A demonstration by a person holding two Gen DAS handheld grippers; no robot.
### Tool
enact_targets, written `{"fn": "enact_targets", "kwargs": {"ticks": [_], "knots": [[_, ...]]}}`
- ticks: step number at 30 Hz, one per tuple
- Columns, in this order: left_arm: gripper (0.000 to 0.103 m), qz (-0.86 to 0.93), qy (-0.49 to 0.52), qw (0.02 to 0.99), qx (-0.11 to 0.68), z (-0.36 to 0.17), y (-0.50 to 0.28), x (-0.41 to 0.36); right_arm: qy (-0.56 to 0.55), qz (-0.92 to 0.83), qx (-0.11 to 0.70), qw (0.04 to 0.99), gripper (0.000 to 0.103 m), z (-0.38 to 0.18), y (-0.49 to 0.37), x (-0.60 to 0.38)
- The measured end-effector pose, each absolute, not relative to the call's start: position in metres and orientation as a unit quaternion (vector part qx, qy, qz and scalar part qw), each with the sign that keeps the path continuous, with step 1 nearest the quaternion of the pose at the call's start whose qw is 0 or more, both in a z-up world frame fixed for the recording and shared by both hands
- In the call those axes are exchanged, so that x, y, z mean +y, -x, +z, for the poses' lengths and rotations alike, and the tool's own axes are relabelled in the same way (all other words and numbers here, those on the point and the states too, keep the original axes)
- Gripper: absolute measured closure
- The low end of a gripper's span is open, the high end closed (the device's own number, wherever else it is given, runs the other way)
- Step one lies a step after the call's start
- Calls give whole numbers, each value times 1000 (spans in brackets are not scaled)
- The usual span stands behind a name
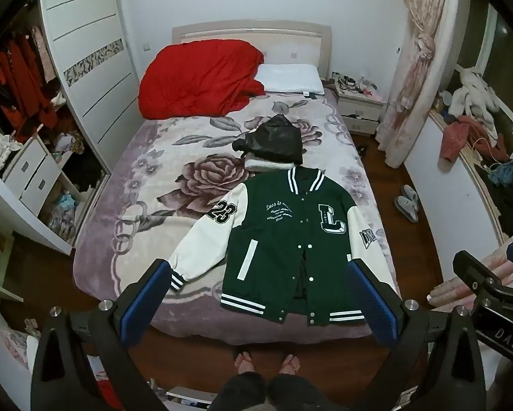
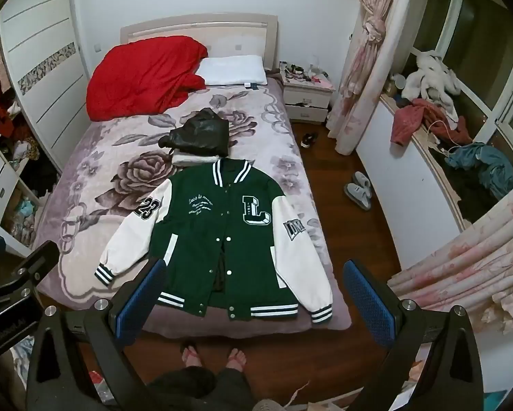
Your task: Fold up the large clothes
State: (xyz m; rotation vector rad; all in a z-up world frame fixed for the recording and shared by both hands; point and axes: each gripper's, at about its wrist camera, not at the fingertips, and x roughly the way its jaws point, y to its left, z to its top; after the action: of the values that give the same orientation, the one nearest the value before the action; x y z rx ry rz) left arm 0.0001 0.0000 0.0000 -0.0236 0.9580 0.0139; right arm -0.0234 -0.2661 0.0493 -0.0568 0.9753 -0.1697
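A green varsity jacket (image 1: 290, 239) with white sleeves lies flat, front up, at the near end of the bed (image 1: 146, 185); it also shows in the right wrist view (image 2: 218, 236). Its sleeves are spread to both sides. My left gripper (image 1: 261, 294) is open and empty, held above the bed's foot. My right gripper (image 2: 256, 291) is open and empty too, also above the foot of the bed. The right gripper shows at the right edge of the left wrist view (image 1: 489, 284).
A folded black garment (image 1: 273, 138) on a white one lies behind the jacket. A red quilt (image 1: 198, 78) and a white pillow (image 1: 290, 78) lie at the headboard. Wardrobe at left, nightstand (image 1: 359, 104), curtains, slippers (image 1: 407, 202) and a cluttered sill at right.
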Motion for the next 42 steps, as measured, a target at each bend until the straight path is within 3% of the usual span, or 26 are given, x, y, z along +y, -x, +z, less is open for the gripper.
{"fn": "enact_targets", "kwargs": {"ticks": [42], "knots": [[0,8,13,894,448,26,-5,-7,28,-80,457,885,0,81,22,-249]]}}
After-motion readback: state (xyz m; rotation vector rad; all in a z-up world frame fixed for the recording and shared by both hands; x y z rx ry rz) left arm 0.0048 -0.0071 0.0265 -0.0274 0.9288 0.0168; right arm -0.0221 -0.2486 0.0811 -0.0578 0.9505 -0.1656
